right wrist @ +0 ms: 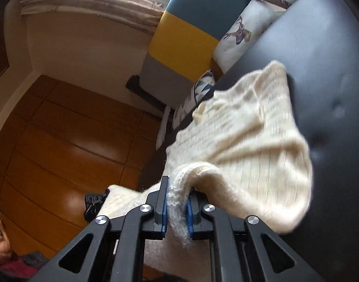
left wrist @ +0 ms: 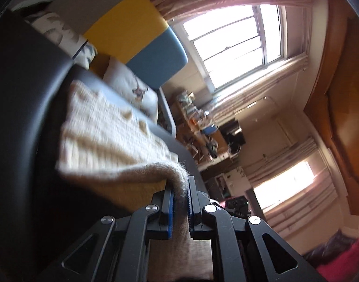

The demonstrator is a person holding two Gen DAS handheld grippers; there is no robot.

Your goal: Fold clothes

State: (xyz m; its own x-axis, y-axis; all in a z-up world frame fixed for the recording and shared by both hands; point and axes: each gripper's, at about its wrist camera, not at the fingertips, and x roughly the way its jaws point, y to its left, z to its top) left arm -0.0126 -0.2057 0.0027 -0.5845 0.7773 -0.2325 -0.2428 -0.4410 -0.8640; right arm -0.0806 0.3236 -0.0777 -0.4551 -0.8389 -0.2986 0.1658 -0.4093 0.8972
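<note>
A cream knitted sweater (left wrist: 113, 136) lies over a dark padded surface (left wrist: 22, 94). My left gripper (left wrist: 180, 183) is shut on a thick fold of its edge, and the knit runs back between the blue pads. In the right wrist view the same sweater (right wrist: 250, 141) drapes over the dark surface (right wrist: 320, 70). My right gripper (right wrist: 178, 185) is shut on another bunched edge of it, lifted off the surface. The left gripper (right wrist: 95, 202) shows at the lower left of the right wrist view, with knit stretched to it.
Behind the surface stands a sofa with a yellow, blue and grey back (right wrist: 186, 35) and printed cushions (right wrist: 245, 30). A bright window (left wrist: 238, 44) with curtains, a cluttered shelf (left wrist: 198, 127) and wooden wardrobe doors (right wrist: 62, 141) surround it. A person in red (right wrist: 5, 258) sits at the lower left.
</note>
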